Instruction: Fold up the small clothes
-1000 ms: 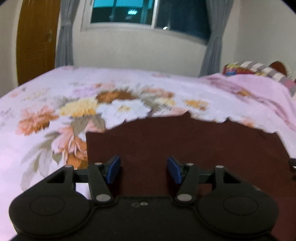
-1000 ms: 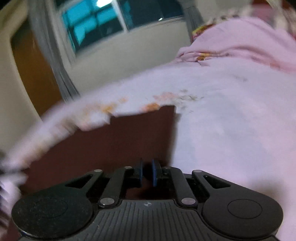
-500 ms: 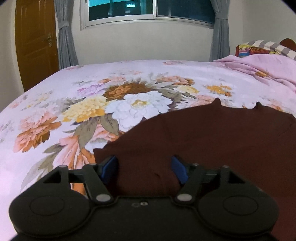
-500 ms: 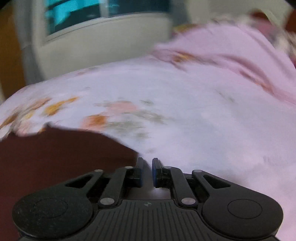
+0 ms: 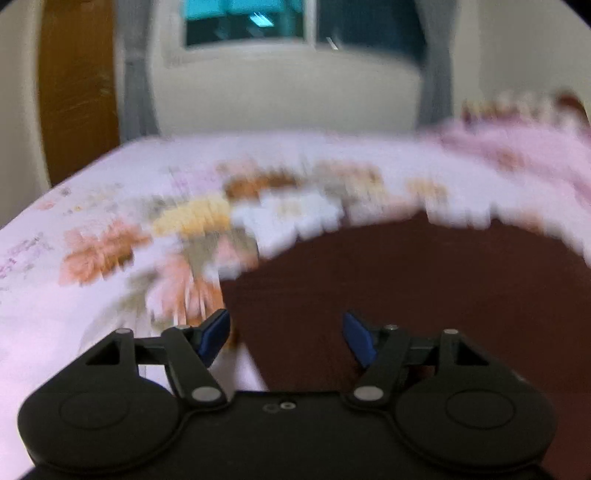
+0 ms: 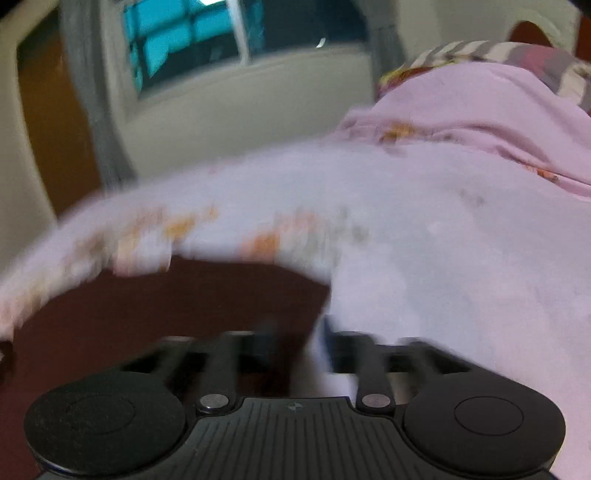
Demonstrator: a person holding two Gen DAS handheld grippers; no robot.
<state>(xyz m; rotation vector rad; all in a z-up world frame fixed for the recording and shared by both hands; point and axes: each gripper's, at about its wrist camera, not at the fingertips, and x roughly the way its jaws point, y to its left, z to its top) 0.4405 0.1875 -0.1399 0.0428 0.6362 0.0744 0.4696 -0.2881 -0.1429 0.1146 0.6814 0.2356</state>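
Maroon garment [image 5: 424, 295] lies under both opening grippers (angled downward), left gripper [image 5: 286, 338] and right gripper [image 6: 295, 345].

A floral bedsheet [image 5: 110, 229], wooden door [image 5: 77, 85] and curtained window [image 5: 251, 22] show.

Indoor light was dim and warm, yellowish on the cream walls. The window panes [image 5: 247, 22] glowed teal-blue, with small bright reflections on the dark glass.

Left wrist view: heavy motion blur. The floral pink-and-white bedsheet [image 5: 110, 206] smeared into blocky, stair-stepped streaks, and the edge of the dark maroon cloth garment [image 5: 406, 280] was ragged. The black two-finger left gripper [image 5: 286, 338] alone stayed sharp.

Right wrist view: blur again, the sheet washed to a pale haze. The black right gripper [image 6: 295, 350] had its fingers smeared. Fisheye bending curved the walls, and the corners were dark.
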